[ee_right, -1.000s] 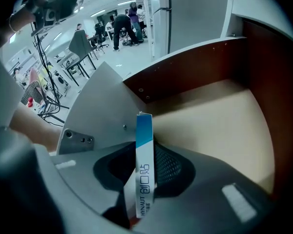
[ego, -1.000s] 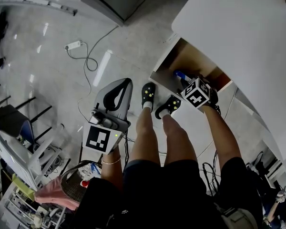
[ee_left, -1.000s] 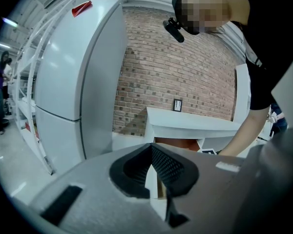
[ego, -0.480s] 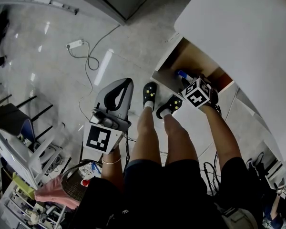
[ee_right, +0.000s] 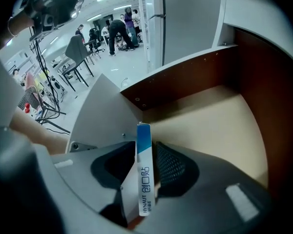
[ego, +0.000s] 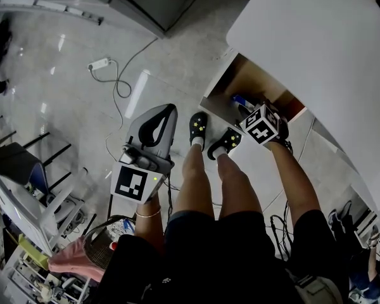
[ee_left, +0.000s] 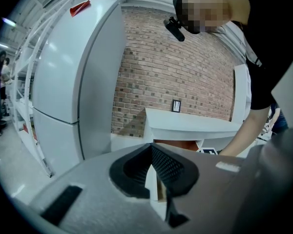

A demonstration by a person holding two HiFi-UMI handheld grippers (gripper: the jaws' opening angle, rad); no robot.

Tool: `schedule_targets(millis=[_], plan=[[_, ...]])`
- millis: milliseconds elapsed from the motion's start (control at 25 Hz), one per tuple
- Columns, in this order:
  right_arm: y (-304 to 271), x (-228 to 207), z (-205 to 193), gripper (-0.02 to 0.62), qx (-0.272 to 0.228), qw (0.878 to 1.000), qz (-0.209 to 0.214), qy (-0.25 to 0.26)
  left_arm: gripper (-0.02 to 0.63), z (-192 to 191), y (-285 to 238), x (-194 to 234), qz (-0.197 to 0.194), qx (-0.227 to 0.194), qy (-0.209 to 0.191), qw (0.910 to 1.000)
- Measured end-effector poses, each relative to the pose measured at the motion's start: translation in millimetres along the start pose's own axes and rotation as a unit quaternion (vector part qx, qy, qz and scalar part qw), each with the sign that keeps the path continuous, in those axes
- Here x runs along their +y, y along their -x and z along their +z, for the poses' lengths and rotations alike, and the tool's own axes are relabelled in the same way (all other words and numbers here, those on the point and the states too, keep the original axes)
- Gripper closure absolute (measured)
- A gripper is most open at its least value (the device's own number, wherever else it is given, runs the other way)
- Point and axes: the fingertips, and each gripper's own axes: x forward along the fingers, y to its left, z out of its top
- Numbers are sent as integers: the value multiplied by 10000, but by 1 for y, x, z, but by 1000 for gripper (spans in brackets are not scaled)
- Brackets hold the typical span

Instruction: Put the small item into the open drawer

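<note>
White and blue card makes up the small box, a slim carton that stands on edge between the jaws of the right hand-held gripper. Its blue end points away from the camera and out past the jaw tips. Those jaws are opening. In the right gripper view we see the box lying along the left-hand jaw, with a thin dark gap between it and the meshed pad on the other side, so neither pad is pressing on it. We cannot tell whether its lower edge touches anything.

Beneath and beyond the box lies the open drawer, with a pale tan floor and dark brown inner walls. In the head view the right hand-held gripper hangs over the drawer, close to the drawer's edge nearest the person's shoes. The blue end of the box shows just ahead of the marker cube. The drawer juts out from under the white worktop.

The left hand-held gripper hangs well apart, beside the person's left leg above the grey floor. In its own view, the left hand-held gripper has its jaws pressed together with nothing in them.
</note>
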Motion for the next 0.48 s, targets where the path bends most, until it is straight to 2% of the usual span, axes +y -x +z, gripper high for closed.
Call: schedule_targets(millis=[360, 480], plan=[[30, 0, 20, 443, -407, 9989, -161, -161, 604, 19, 0, -3, -135, -127, -76, 9998], [45, 1, 28, 473, -641, 9971, -249, -336, 604, 24, -2, -5, -208, -157, -48, 9996]])
